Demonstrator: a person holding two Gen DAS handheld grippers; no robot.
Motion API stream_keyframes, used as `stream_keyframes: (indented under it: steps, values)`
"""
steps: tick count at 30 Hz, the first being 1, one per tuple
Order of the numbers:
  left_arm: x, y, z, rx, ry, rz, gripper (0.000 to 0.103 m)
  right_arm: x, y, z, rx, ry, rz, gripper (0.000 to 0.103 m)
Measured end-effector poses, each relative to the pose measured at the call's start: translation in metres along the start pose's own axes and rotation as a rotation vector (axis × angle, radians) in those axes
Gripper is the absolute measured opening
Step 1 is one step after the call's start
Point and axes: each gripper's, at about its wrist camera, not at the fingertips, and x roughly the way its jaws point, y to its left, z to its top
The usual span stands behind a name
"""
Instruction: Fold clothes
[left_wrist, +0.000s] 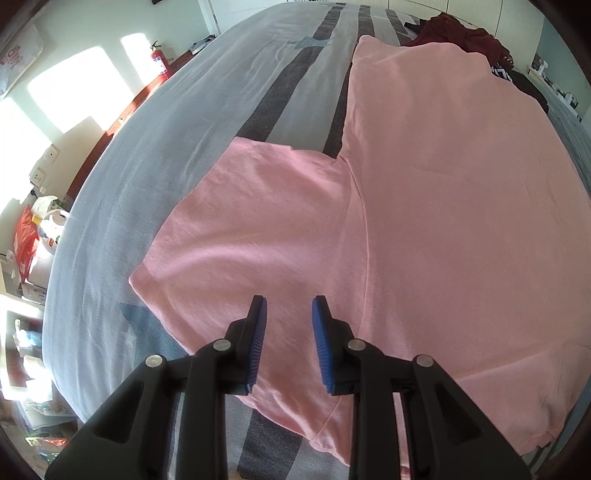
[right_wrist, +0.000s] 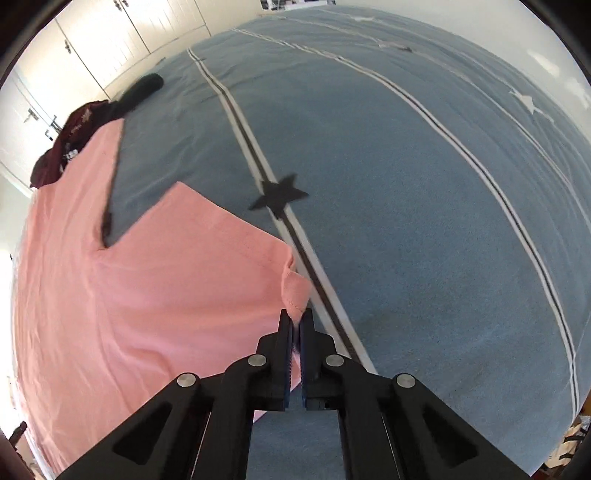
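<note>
A pink T-shirt (left_wrist: 424, 192) lies spread flat on the bed, one sleeve (left_wrist: 258, 206) pointing left. My left gripper (left_wrist: 289, 306) is open and hovers just above that sleeve near its shoulder seam, holding nothing. In the right wrist view the same pink T-shirt (right_wrist: 129, 295) fills the left half. My right gripper (right_wrist: 295, 317) is shut on the hem corner of the other sleeve (right_wrist: 295, 291), which is pinched and lifted slightly between the blue pads.
The bed cover (left_wrist: 184, 122) is blue-grey with dark and white stripes (right_wrist: 273, 184) and a dark star (right_wrist: 279, 197). A pile of maroon and black clothes (left_wrist: 465, 33) lies beyond the shirt. Clutter and a fire extinguisher (left_wrist: 160, 61) stand at the left bedside. White wardrobe doors (right_wrist: 122, 29) are behind.
</note>
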Motion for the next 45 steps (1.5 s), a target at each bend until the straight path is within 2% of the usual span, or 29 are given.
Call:
stream_keyframes:
  steps: [2, 5, 11, 15, 19, 23, 24, 26, 29, 34, 37, 41, 45]
  values:
    - [-0.007, 0.010, -0.003, -0.026, -0.004, -0.024, 0.023, -0.020, 0.021, 0.000, -0.042, -0.027, 0.021, 0.003]
    - [-0.014, 0.027, -0.005, -0.058, -0.011, -0.075, 0.023, -0.064, 0.082, -0.007, -0.171, -0.080, 0.097, 0.003]
    - [-0.036, 0.063, -0.012, -0.082, -0.028, -0.178, 0.023, -0.091, 0.258, -0.056, -0.382, -0.046, 0.351, 0.003]
    - [-0.041, 0.094, -0.016, -0.072, -0.033, -0.224, 0.022, -0.086, 0.377, -0.129, -0.448, 0.042, 0.498, 0.003]
    - [-0.035, 0.121, -0.022, -0.046, -0.031, -0.244, 0.022, -0.064, 0.468, -0.188, -0.479, 0.122, 0.571, 0.003]
    - [-0.014, 0.135, -0.027, -0.050, -0.004, -0.266, 0.022, -0.017, 0.517, -0.231, -0.464, 0.251, 0.586, 0.009]
    - [-0.011, 0.134, -0.028, -0.046, -0.001, -0.276, 0.022, -0.012, 0.520, -0.239, -0.457, 0.280, 0.600, 0.009]
    - [-0.007, 0.127, -0.029, -0.032, 0.002, -0.296, 0.022, -0.021, 0.513, -0.248, -0.475, 0.278, 0.604, 0.009]
    - [-0.003, 0.108, -0.028, -0.008, 0.010, -0.337, 0.022, -0.036, 0.489, -0.252, -0.508, 0.259, 0.580, 0.028]
    - [-0.005, 0.051, -0.021, 0.081, 0.002, -0.436, 0.022, -0.041, 0.433, -0.240, -0.556, 0.191, 0.417, 0.028]
    - [0.002, 0.013, -0.016, 0.118, 0.035, -0.485, 0.022, -0.035, 0.401, -0.229, -0.577, 0.165, 0.333, 0.028]
    - [0.018, -0.024, -0.015, 0.151, 0.097, -0.495, 0.022, -0.032, 0.369, -0.216, -0.578, 0.155, 0.305, 0.029]
    - [0.025, -0.039, -0.016, 0.136, 0.125, -0.497, 0.022, -0.032, 0.356, -0.214, -0.593, 0.154, 0.326, 0.039]
